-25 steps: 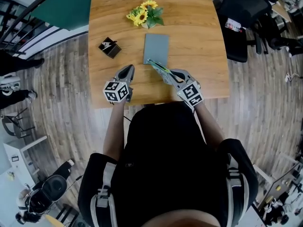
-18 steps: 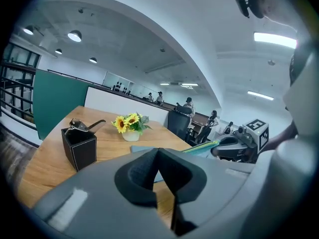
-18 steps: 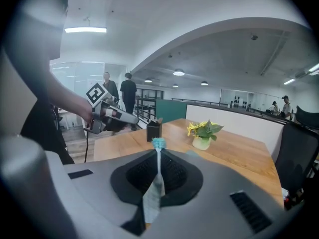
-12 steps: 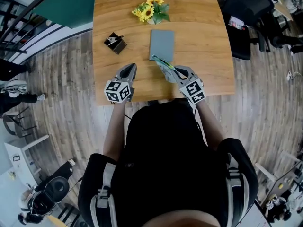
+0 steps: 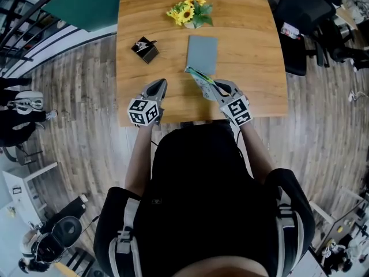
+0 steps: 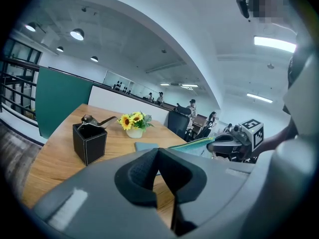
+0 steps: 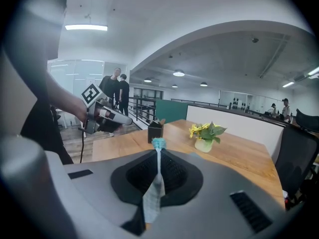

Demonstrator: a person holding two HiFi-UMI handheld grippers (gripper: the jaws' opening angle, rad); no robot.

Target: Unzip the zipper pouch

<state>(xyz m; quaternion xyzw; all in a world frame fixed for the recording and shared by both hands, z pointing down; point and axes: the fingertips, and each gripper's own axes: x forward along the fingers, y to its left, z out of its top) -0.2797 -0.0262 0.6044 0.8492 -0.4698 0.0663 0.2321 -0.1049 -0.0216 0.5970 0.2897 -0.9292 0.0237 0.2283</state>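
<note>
The right gripper [image 5: 209, 88] grasps the thin, green-zippered clear pouch [image 5: 196, 75] in its fingers, lifted off the tabletop. The left gripper [image 5: 158, 83] (fingers clenched, empty) likely must open and help unzip it.

Table [image 5: 253, 51] wood, smooth grain; pouch [image 5: 199, 79] thin cloth; box [image 5: 146, 49] matt blk, leather-look.

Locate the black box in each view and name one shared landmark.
Head view: black box upper left of centre.
Left gripper view: box at left, middle height.
Right gripper view: box near centre, small.
Shared landmark: the sunflowers, right of the box in every view.
</note>
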